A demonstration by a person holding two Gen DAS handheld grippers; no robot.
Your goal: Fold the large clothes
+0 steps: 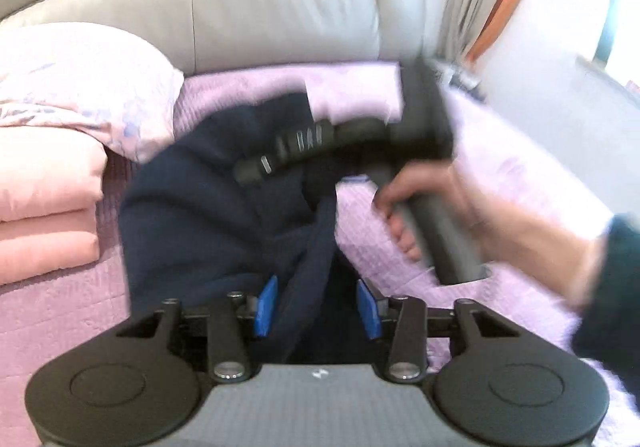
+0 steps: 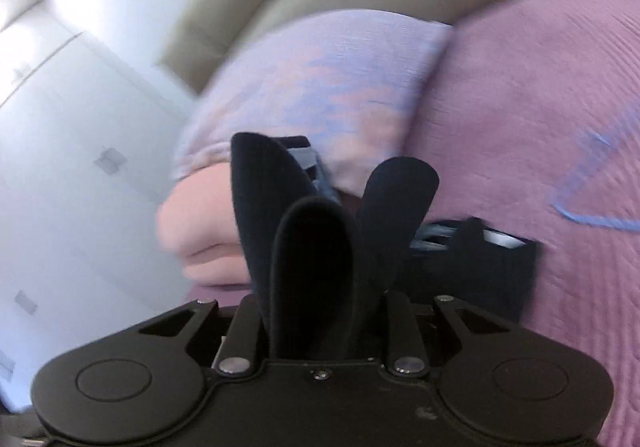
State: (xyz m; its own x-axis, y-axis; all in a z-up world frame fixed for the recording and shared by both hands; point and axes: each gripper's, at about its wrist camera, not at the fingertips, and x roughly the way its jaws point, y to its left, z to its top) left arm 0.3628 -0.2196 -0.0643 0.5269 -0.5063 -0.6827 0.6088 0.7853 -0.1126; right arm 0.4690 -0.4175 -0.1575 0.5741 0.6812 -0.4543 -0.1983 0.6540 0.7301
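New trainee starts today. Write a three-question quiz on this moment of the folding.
1. True or false: the left gripper's blue pads stand apart, with part of the navy garment between them.
2. What is stacked to the left of the garment in the left wrist view? A) folded pink bedding B) books C) green towels
3. In the right wrist view, what hides the right gripper's fingertips?

Key: 1 true; 2 A; 3 the garment, bunched in front of them.
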